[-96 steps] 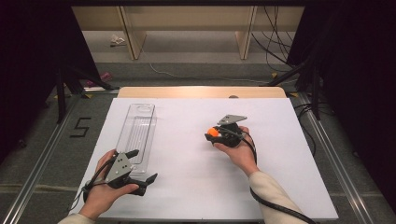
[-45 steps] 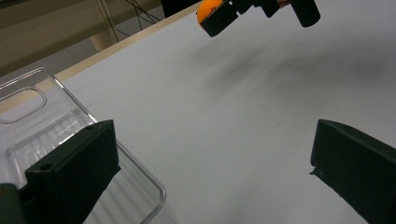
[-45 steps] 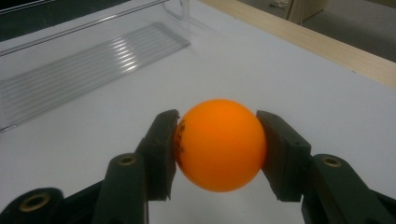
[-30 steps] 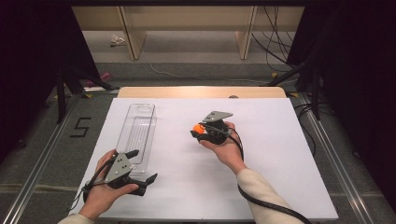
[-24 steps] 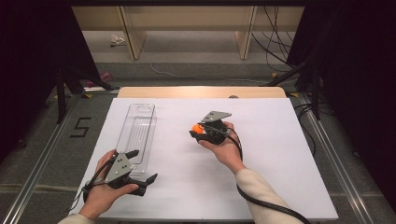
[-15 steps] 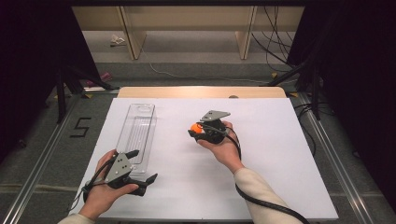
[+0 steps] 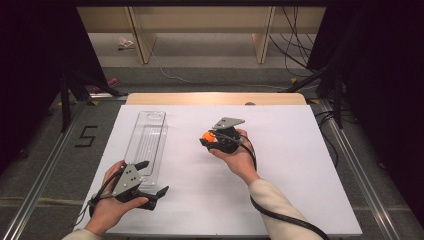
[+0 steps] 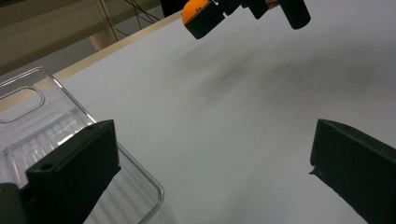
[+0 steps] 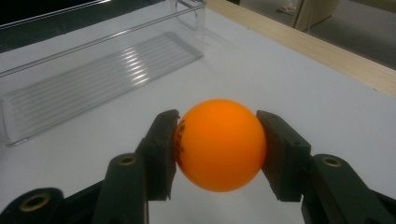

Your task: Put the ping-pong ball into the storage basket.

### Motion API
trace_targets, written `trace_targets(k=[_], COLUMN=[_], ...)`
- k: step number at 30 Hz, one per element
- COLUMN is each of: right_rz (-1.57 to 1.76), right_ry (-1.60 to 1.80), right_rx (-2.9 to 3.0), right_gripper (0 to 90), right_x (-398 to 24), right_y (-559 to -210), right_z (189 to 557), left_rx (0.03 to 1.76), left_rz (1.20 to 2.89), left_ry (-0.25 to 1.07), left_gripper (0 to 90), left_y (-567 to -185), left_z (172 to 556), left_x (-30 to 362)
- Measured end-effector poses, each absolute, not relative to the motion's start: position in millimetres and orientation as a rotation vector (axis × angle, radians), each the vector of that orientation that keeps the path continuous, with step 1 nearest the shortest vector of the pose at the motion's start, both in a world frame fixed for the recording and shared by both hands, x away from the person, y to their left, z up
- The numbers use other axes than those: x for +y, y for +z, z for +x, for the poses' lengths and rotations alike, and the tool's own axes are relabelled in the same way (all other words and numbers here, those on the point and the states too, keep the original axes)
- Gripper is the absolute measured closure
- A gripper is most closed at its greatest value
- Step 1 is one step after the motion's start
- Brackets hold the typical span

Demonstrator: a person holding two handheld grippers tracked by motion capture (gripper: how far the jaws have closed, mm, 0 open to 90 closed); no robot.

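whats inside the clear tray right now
Nothing shows inside the clear tray: its ribbed floor is bare. Its near end is partly covered by the open left gripper. The orange ball is clamped in the right gripper beside it.

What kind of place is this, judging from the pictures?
Probably a lab or recording workspace, not a home. A table with a plain white top stands between dark curtains, loose cables run over the floor behind it, and a number 5 is marked on the floor beside it.
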State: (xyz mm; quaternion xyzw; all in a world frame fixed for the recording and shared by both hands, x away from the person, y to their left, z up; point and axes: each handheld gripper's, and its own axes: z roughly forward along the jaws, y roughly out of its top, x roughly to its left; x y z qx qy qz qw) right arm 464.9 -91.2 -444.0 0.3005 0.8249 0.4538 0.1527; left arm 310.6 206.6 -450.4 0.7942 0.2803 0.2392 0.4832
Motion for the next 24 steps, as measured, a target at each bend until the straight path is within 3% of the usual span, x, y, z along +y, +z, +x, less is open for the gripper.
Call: trace_targets(k=[24], right_rz=[0.854], right_ry=[1.320], right_rx=[2.364], right_gripper=[51.3], right_x=[-83.0], right_y=[-441.7], right_z=[465.8], left_rx=[0.684], left_rz=[1.935], left_ry=[0.581], left_gripper=[1.3], left_y=[-451.2], left_z=[311.0], left_x=[206.6])
